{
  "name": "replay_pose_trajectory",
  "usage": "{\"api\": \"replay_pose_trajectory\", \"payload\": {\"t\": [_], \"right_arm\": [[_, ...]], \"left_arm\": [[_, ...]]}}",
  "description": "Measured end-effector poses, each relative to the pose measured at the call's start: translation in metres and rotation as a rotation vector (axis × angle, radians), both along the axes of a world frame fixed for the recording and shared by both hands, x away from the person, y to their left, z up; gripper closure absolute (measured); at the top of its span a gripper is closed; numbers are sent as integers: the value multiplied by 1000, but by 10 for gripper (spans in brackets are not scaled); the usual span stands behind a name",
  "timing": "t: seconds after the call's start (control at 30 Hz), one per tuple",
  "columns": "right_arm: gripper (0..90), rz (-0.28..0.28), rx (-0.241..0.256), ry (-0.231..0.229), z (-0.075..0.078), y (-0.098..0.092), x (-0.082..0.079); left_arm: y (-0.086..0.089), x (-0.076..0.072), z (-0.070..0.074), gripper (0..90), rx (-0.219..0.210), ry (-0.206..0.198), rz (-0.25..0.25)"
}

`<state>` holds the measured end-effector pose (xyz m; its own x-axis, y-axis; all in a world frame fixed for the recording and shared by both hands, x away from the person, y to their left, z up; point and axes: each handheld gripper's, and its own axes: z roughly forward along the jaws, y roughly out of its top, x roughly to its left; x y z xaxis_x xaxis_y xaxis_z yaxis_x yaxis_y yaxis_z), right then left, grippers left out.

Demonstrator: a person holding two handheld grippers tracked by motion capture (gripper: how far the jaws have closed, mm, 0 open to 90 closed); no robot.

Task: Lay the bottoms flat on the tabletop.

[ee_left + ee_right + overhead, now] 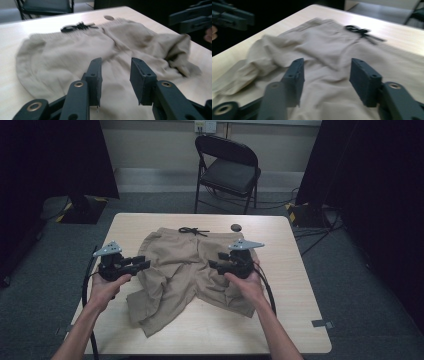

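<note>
Rumpled tan shorts (pixel 187 270) sprawled mid-table (pixel 300 310), black drawstring (pixel 192 231) at the far edge, flanked by left gripper (pixel 142 262) and right gripper (pixel 214 265), both spread and holding nothing; no fold apparent yet, smoothing and folding seemingly all ahead.
</note>
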<state>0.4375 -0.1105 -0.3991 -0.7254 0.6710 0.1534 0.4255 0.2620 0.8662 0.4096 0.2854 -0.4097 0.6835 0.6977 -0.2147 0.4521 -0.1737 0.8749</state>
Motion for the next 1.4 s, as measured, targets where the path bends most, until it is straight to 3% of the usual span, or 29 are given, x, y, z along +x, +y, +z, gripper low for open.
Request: {"api": "replay_pose_trajectory", "payload": {"t": [0.03, 0.13, 0.27, 0.3, 0.37, 0.43, 0.57, 0.67, 0.73, 0.77, 0.83, 0.93, 1.03, 1.1, 1.2, 1.4], "right_arm": [[512, 14, 8, 5, -4, 5, -3], [569, 58, 24, 33, -18, 22, -11], [605, 131, 16, 64, -37, 46, -25], [600, 147, 12, 71, -41, 51, -26], [576, 165, 2, 91, -51, 63, -28], [545, 193, 1, 107, -61, 74, -31], [461, 212, -25, 126, -77, 91, -34], [452, 207, -55, 121, -85, 98, -34], [480, 211, -62, 120, -92, 100, -33], [496, 208, -77, 121, -95, 101, -32], [618, 208, -89, 124, -100, 102, -31], [823, 211, -77, 122, -100, 101, -30], [896, 206, -73, 115, -97, 98, -27], [900, 189, -73, 112, -95, 93, -26], [900, 141, -52, 116, -90, 74, -19], [900, 97, -64, 115, -86, 51, -12]], "left_arm": [[0, -5, -3, 609, -10, -1, 9], [0, -18, -14, 585, 13, 11, 8], [4, -30, -38, 581, -15, 44, 26], [4, -31, -44, 587, -24, 63, 26], [-1, -32, -53, 562, 19, 95, 19], [-4, -33, -56, 520, -1, 102, 5], [-16, -30, -65, 364, 43, 127, -15], [-20, -27, -68, 318, 51, 132, -13], [-22, -24, -73, 389, 57, 142, -9], [-21, -24, -74, 549, 62, 128, -11], [-16, -22, -72, 739, 61, 118, 2], [-6, -21, -68, 854, 17, 108, 26], [6, -21, -62, 877, -11, 89, 57], [19, -22, -56, 884, -54, 74, 89], [33, -23, -54, 889, -72, 65, 116], [43, -21, -57, 889, -31, 68, 150]]}}
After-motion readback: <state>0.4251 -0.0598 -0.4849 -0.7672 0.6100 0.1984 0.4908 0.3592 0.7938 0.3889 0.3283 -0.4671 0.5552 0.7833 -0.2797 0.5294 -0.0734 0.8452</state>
